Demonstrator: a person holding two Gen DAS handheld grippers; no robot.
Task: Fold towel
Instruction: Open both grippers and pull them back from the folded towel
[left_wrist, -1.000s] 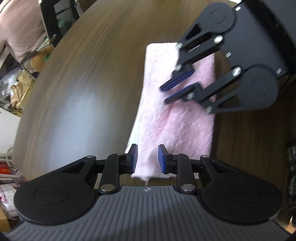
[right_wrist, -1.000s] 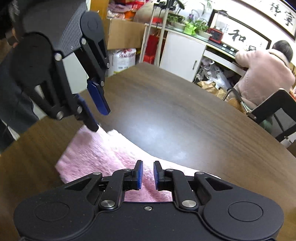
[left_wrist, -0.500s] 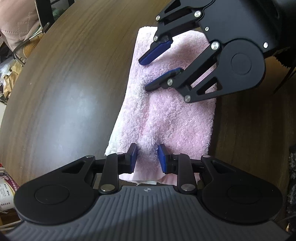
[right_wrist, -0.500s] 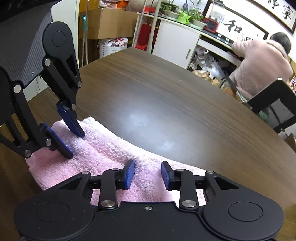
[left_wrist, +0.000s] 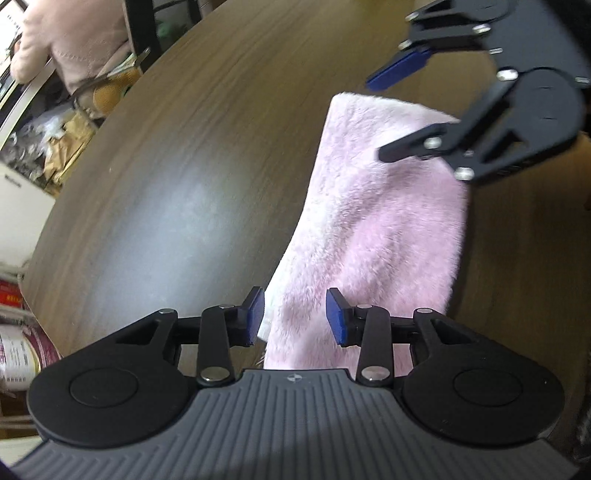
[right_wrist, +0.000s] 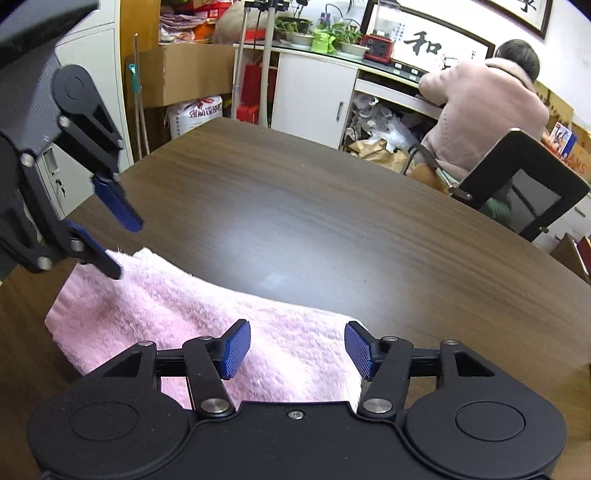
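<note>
A pink fluffy towel lies folded in a long strip on the dark wooden table. It also shows in the right wrist view. My left gripper is open and empty over one short end of the strip. My right gripper is open and empty over the other end. Each gripper shows in the other's view: the right one above the far end, the left one at the far left end. Neither holds the towel.
A person in a pink coat sits on a black chair beyond the table's far edge. White cabinets, a cardboard box and bags stand behind. The table edge runs close to the towel's near side.
Both grippers have opened wider and lifted off the towel. The towel now lies flat in its folded strip.
</note>
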